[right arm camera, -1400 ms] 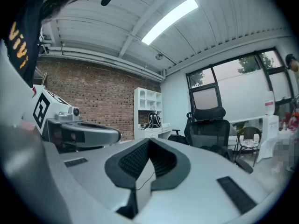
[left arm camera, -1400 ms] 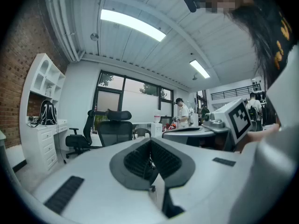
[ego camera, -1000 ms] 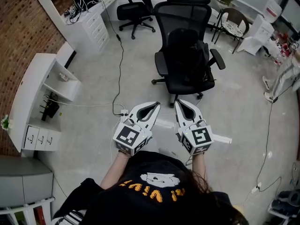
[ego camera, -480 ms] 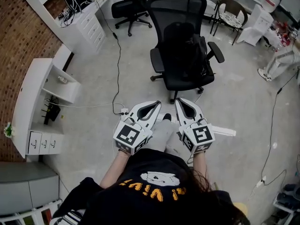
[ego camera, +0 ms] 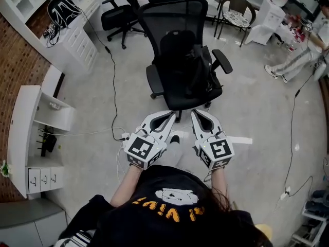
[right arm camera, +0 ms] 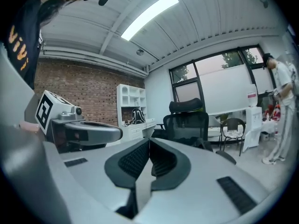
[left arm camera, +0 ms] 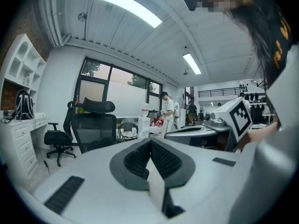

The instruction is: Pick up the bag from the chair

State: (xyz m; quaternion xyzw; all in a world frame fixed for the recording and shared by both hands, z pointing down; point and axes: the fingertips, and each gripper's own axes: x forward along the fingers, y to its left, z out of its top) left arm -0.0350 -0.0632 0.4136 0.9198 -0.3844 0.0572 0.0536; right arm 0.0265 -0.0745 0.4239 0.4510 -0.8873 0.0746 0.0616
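– Grey concrete floor (ego camera: 257, 112) ran under everything. What stood on it?
– The black mesh office chair (ego camera: 169, 15), straight ahead of the person and facing them.
– Where was the bag?
– The black fabric bag (ego camera: 181, 53) sat on that chair's seat, up against the backrest, with nothing touching it.
– And the grippers?
– The white left gripper (ego camera: 171, 115) and the white right gripper (ego camera: 196, 113) were held side by side short of the chair, each clenched on nothing.

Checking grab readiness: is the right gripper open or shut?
Shut. The right gripper shows its fingers touching at the tips, nothing between them.
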